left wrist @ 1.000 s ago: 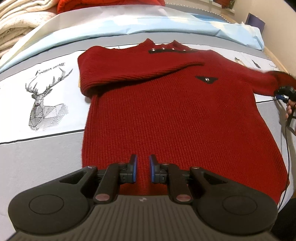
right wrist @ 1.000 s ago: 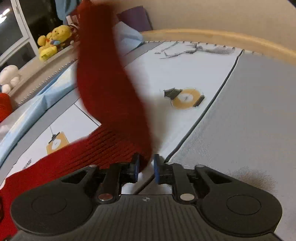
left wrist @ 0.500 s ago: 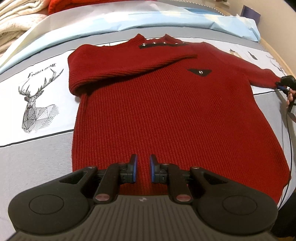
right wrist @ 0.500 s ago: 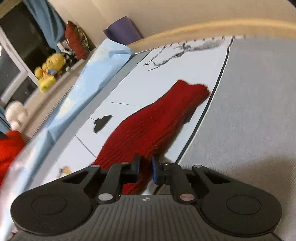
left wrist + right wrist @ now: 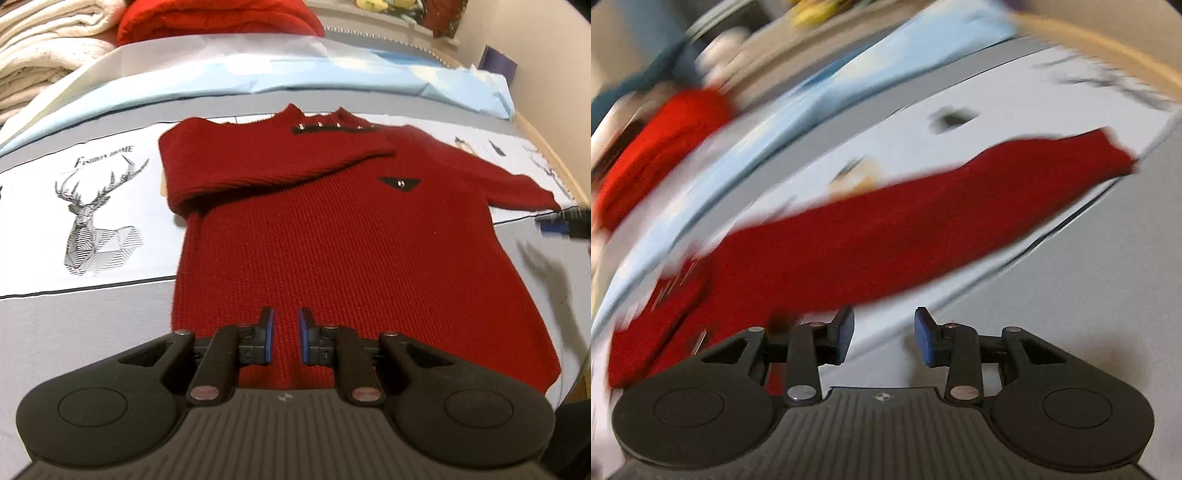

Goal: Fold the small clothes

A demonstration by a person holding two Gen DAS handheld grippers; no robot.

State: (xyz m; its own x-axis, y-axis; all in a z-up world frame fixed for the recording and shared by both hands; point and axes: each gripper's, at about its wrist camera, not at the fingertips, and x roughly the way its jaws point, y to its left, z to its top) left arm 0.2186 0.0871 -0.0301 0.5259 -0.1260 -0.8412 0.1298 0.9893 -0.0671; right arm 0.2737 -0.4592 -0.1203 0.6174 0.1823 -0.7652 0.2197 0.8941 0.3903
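Nearest, the left gripper is held narrow and empty above the hem of the red sweater, which lies flat on the bed. The right gripper, jaws just opened, holds nothing; its sleeve lies released and outstretched. Folding that sleeve inward is judged next, requiring a cuff regrip. The right view is blurred.

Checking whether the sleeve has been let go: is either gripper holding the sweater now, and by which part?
Nothing is held. The right gripper, its jaws just opened, is empty beside the sleeve; the left gripper grips nothing above the sweater.
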